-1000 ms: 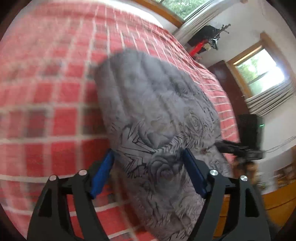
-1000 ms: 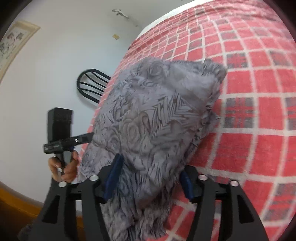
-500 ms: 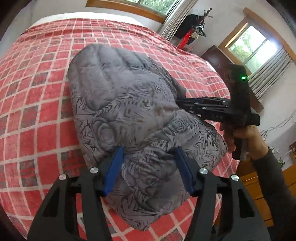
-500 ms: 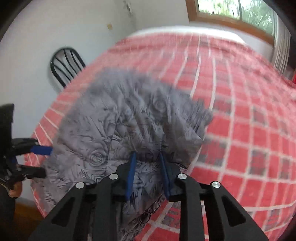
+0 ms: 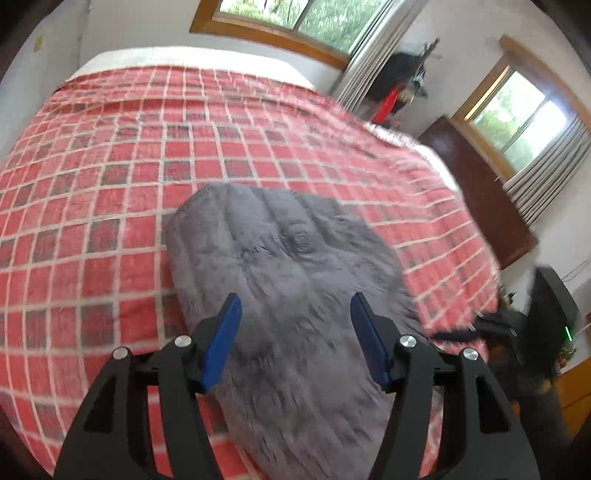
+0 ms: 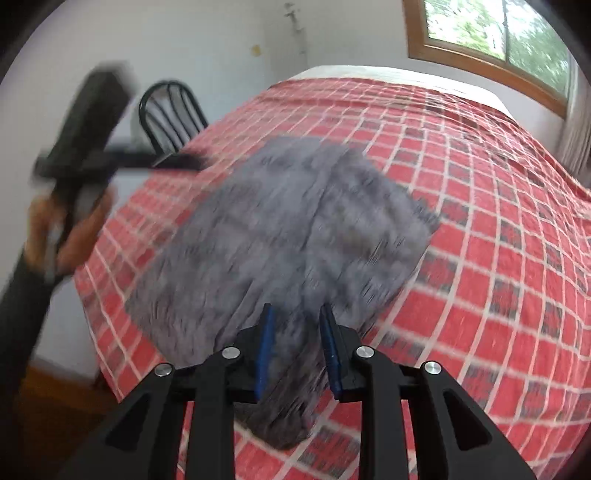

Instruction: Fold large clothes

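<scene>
A grey fleece garment with a dark print lies folded into a thick pad on a red checked bedspread. My left gripper is shut on a thick bunch at the garment's near edge, and cloth fills the wide gap between its blue pads. The right wrist view shows the same garment blurred by motion. My right gripper is shut on a narrower fold, with a corner hanging below the pads. The left gripper, held by a hand, reaches the garment's left edge. The right gripper shows blurred at the garment's right edge.
A black metal chair stands against the wall beside the bed. A dark wooden cabinet stands beyond the bed's right side. Windows line the far wall. Wooden floor shows at the bed's near corner.
Both grippers went from straddling the garment with wide jaws to shut on it. Both then pulled back and upward, so more of the bedspread shows. The right view has rolled level.
</scene>
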Tool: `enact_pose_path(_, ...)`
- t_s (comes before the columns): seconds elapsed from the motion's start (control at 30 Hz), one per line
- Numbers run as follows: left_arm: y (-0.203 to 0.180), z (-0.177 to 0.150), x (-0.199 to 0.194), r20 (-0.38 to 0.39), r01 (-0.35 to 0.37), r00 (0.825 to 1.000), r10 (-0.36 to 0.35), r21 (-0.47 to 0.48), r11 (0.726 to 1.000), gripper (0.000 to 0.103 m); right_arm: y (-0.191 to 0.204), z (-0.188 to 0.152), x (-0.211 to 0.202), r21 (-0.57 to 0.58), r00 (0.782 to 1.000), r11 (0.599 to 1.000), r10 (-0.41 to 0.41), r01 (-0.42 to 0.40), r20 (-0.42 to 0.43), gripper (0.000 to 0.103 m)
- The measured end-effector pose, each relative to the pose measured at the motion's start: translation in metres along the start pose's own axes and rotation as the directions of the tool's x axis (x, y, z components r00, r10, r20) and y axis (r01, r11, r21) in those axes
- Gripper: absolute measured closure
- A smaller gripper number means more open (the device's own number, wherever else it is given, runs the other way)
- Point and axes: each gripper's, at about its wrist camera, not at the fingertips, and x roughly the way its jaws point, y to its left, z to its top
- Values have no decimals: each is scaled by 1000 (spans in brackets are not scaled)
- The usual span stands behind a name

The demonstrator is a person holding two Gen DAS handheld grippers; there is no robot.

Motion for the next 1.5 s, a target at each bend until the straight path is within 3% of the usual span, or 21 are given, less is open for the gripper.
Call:
enact_pose_path(0.17, 11, -3, 44, -80, -36, 996, 34, -24, 999, 41, -6, -12, 36, 22, 998, 1000, -1, 3, -62, 75)
enact_pose_path(0.27, 9, -3, 24, -59, -51, 997, 49, -25, 998, 45, -3, -9, 18, 11, 998, 1000, -14, 14, -58, 75)
enact_pose_path(0.4, -15, -25, -34, 42, -48, 998, 46, 36, 998, 45, 7, -18, -32, 19, 999, 1000, -1, 0, 54, 74)
enact_pose_path(0.47, -24, -40, -38, 34, -49, 998, 47, 64, 997, 42, 17, -32, -36, 9, 998, 1000, 14, -15, 58, 74)
enact_pose_path(0.53, -34, -66, -33, 13, -76, 997, 75, 98, 992, 41, 23, -46, -17, -5, 999, 1000, -23, 23, 22, 74)
enact_pose_path(0.67, -36, -88, -10, 24, -116, 993, 114, 108, 987, 29, 18, -57, 21, 10, 998, 998, -65, 65, -16, 73)
enact_pose_path(0.8, -33, -93, -28, 45, -85, 996, 82, 55, 995, 27, 19, -59, -5, 48, 998, 997, -59, 57, 22, 69)
enact_pose_path(0.83, -33, -101, -44, 72, -81, 994, 78, 32, 996, 21, 20, -62, -19, 59, 997, 997, -57, 54, 48, 67)
enact_pose_path(0.87, -35, -106, -50, 91, -90, 992, 87, 23, 996, 13, 22, -65, -26, 68, 996, 996, -59, 54, 62, 55)
enact_pose_path(0.9, -38, -114, -62, 124, -110, 986, 107, 14, 994, 12, 26, -70, -39, 88, 993, 994, -70, 62, 92, 37)
enact_pose_path(0.97, -48, -137, -86, 188, -169, 968, 165, 3, 986, 8, 33, -81, -58, 113, 985, 990, -101, 85, 142, 19)
enact_pose_path(1.0, -55, -148, -95, 204, -210, 957, 206, -4, 978, 6, 42, -89, -69, 132, 975, 983, -146, 124, 169, 14)
enact_pose_path(1.03, -67, -167, -106, 230, -292, 930, 285, -7, 956, 4, 48, -94, -77, 141, 965, 976, -188, 163, 186, 6)
enact_pose_path(1.07, -76, -177, -112, 249, -348, 908, 338, -1, 937, 3, 57, -101, -85, 149, 948, 964, -246, 218, 203, 4)
enact_pose_path(1.17, -106, -216, -132, 319, -475, 834, 451, -3, 880, 3, 86, -121, -110, 212, 861, 891, -445, 401, 247, 4)
enact_pose_path(1.2, -118, -235, -143, 363, -495, 806, 468, -22, 869, 3, 91, -125, -115, 225, 860, 892, -442, 392, 256, 4)
enact_pose_path(1.27, -134, -256, -158, 394, -514, 780, 487, -42, 857, 3, 103, -139, -129, 235, 881, 921, -373, 311, 292, 4)
enact_pose_path(1.33, -152, -275, -171, 394, -535, 767, 507, -46, 844, 3, 115, -154, -147, 266, 895, 934, -319, 240, 312, 4)
enact_pose_path(1.4, -169, -295, -188, 413, -529, 762, 499, -47, 847, 3, 126, -164, -160, 280, 894, 930, -324, 240, 308, 4)
enact_pose_path(1.5, -190, -322, -210, 431, -487, 774, 463, -61, 871, 3, 150, -177, -179, 268, 853, 904, -409, 332, 324, 4)
